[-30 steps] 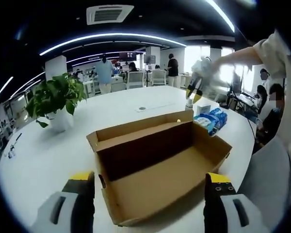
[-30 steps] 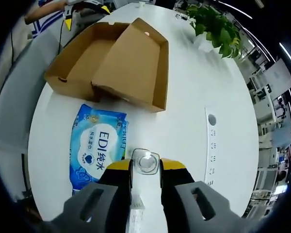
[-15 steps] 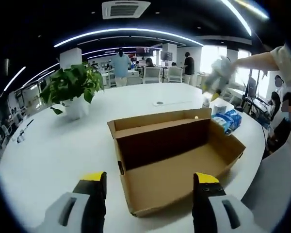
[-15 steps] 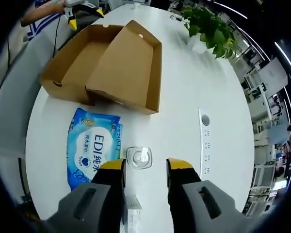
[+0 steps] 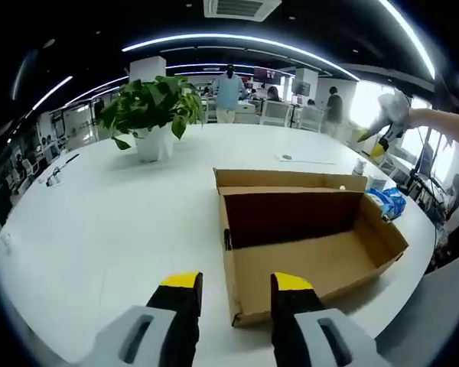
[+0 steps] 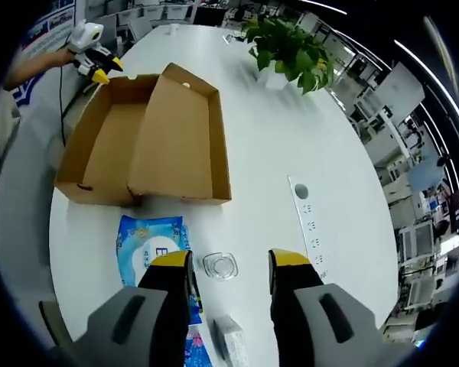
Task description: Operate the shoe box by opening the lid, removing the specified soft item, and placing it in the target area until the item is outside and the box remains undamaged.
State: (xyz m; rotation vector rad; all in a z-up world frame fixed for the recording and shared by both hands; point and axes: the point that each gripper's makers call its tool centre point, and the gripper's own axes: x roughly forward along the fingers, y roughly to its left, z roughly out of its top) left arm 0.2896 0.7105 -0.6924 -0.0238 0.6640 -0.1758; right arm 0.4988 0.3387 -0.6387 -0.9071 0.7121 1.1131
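An open cardboard shoe box lies on the white table, its lid folded back; its inside looks bare. My left gripper hovers at the box's near corner, jaws narrowly apart with nothing between them. In the right gripper view the box and lid lie ahead. A blue wet-wipes pack rests on the table just outside the box. My right gripper is open above a small glass jar standing on the table. The wipes pack lies beyond the box's far end.
A potted plant stands further along the table. A small white carton lies near my right jaws. Sockets are set into the tabletop. The table edge runs close behind the box. People stand among desks in the background.
My right gripper opened, let go of the glass jar and drew back from it. My left jaws narrowed while that view swung left around the box.
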